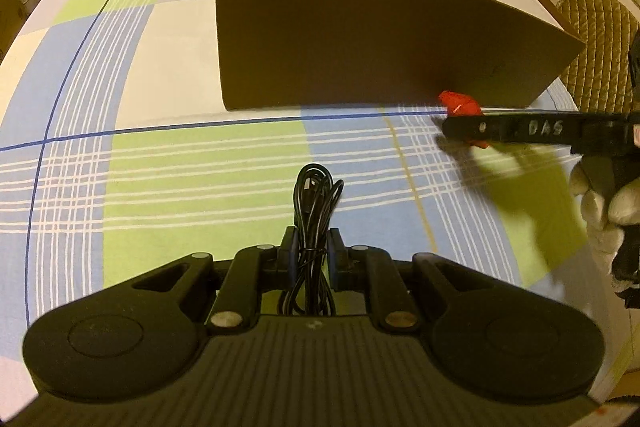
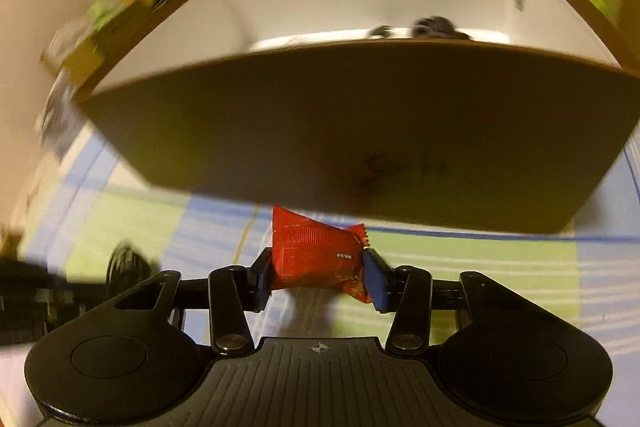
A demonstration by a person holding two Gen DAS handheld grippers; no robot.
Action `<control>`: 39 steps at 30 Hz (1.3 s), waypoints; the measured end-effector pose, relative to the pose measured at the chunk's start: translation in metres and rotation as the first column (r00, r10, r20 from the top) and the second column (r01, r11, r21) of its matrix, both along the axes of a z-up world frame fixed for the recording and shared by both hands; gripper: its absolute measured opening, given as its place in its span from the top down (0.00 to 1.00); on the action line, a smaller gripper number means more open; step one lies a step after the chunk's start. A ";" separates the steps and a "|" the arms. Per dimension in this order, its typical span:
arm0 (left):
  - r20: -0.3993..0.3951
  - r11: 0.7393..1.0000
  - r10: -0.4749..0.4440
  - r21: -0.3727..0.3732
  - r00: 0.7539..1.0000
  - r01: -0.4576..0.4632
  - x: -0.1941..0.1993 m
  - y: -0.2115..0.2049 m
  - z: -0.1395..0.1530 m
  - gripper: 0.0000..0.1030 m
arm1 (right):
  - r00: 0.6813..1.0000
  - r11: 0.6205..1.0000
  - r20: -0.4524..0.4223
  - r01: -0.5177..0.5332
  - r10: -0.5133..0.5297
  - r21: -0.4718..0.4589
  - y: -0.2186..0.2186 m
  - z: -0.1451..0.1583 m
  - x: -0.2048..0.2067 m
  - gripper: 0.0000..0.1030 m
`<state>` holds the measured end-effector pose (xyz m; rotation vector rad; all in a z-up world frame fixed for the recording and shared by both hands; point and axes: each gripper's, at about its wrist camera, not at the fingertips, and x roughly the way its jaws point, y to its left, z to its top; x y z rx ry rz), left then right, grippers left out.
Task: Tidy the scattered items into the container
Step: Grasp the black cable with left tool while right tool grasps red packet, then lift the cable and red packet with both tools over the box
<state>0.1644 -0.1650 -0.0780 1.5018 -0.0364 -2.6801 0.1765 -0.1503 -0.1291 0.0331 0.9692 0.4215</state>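
Checked cloth in blue, green and cream squares is covering the tabletop (image 1: 160,75), with curtains hanging at the far left and a quilted chair back (image 1: 596,39) showing past the right edge. At the left, the left gripper (image 1: 312,247) is hanging over the cloth, its jaws closed tight on a bundled black cable (image 1: 314,203) whose loops are sticking up between them. Behind it, a brown cardboard box (image 1: 360,43) with a white inside is sitting on the cloth, with green packs stacked beyond it. Further right, just in front of the box's near wall, the right gripper (image 2: 320,271) is reaching in, held by a white-gloved hand (image 1: 600,211); its jaws are pressing on both sides of a red snack packet (image 2: 316,255), which is lying close against the foot of the box.
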 end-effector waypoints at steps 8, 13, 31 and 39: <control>0.014 1.000 0.002 0.007 1.000 -0.002 0.000 0.001 -0.002 0.90 | 0.982 0.972 -0.002 -0.185 0.187 -0.144 -0.002 0.004 -0.044 0.60; 0.030 1.000 -0.001 0.014 1.000 0.000 0.002 0.007 -0.004 0.90 | 0.986 0.977 -0.009 -0.169 0.169 -0.130 -0.010 0.011 -0.052 0.28; 0.049 1.000 0.013 -0.001 0.999 -0.013 0.009 0.020 -0.007 0.90 | 0.976 0.946 0.035 -0.200 0.215 -0.254 0.009 0.003 -0.065 0.63; 0.054 1.000 0.014 -0.009 0.998 -0.013 0.014 0.032 -0.007 0.90 | 0.986 0.967 0.031 -0.156 0.165 -0.204 -0.003 0.017 -0.073 0.63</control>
